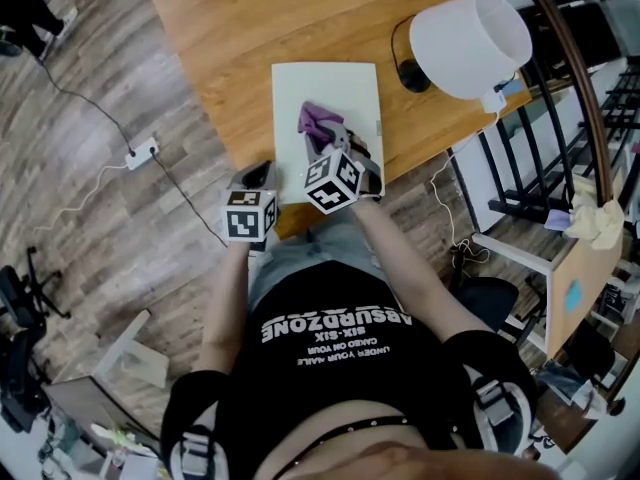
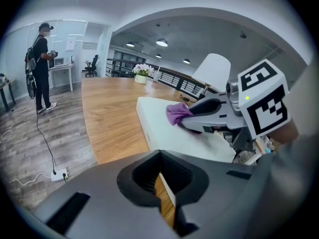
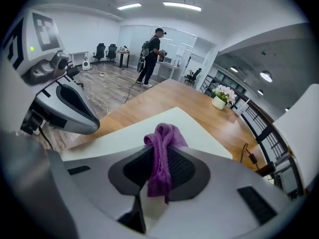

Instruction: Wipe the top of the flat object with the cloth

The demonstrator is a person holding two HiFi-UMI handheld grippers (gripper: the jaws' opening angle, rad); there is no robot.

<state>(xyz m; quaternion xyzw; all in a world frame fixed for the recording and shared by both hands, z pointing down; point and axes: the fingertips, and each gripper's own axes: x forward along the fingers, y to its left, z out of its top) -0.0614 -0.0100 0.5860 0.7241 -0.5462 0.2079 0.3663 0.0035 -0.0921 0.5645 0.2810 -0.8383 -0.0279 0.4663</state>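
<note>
A white flat board (image 1: 335, 83) lies on the wooden table (image 1: 230, 28), near its front edge. My right gripper (image 1: 330, 136) is over the board's near half, shut on a purple cloth (image 1: 318, 120) that bunches out past its tips. In the right gripper view the cloth (image 3: 162, 143) hangs between the jaws of the right gripper (image 3: 160, 171), above the board (image 3: 134, 131). My left gripper (image 1: 257, 178) sits at the table's front edge, left of the board. Its jaws (image 2: 159, 176) are closed with nothing between them. From the left gripper view, the cloth (image 2: 177, 112) rests on the board (image 2: 159, 128).
A white lamp shade (image 1: 470, 40) stands over the table's right side, its dark base (image 1: 412, 73) beside the board. A power strip (image 1: 142, 152) and cable lie on the floor at left. A black rack (image 1: 540, 168) stands right of the table. A person (image 3: 152, 56) stands far off.
</note>
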